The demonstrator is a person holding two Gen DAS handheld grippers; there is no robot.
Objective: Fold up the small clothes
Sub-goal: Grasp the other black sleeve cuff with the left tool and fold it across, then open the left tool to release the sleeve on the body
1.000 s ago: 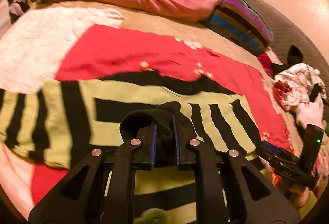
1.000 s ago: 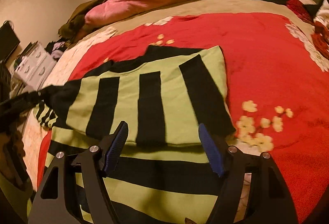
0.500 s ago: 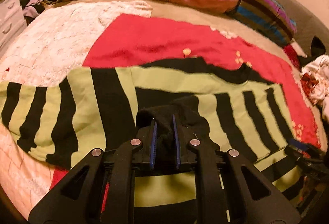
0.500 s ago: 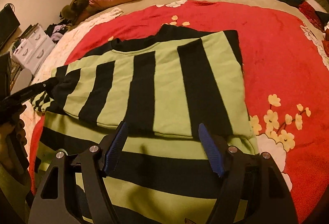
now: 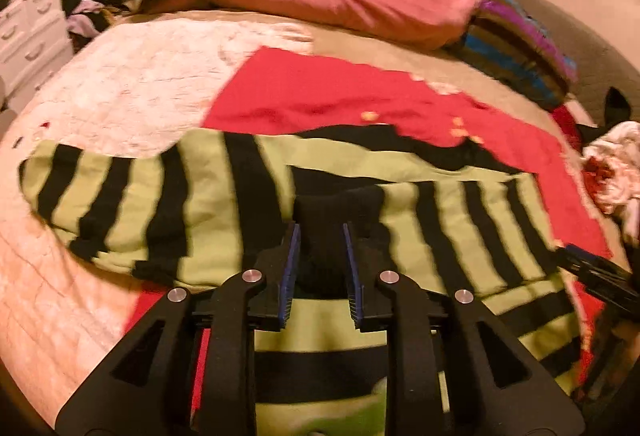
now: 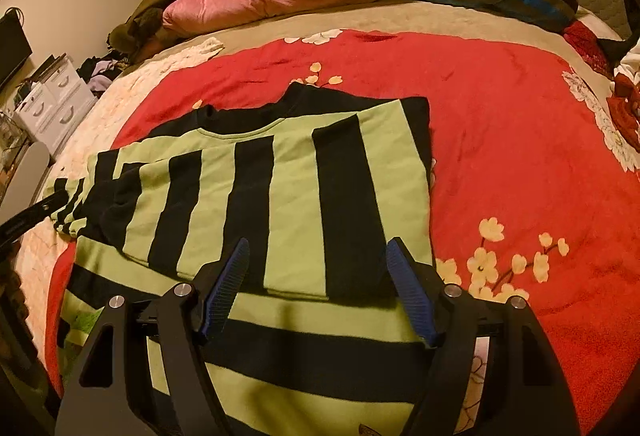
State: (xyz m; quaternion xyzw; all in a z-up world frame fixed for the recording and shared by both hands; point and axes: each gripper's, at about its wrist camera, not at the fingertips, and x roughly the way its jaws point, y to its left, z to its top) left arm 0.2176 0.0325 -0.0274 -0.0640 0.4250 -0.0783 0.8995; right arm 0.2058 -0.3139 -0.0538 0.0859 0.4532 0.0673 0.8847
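Green-and-black striped sweater [image 6: 288,196] lies mid-bed on the red blanket [image 6: 520,140]. Left tongs [image 5: 320,260] are opening around its black cuff [image 5: 336,212], releasing the folded sleeve; right tongs [image 6: 320,284] hover spread, empty.

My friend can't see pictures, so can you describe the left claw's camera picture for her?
The left claw is opening around a black cuff of a green-and-black striped sweater. The sweater lies on a red blanket on a bed, with a pink duvet behind.
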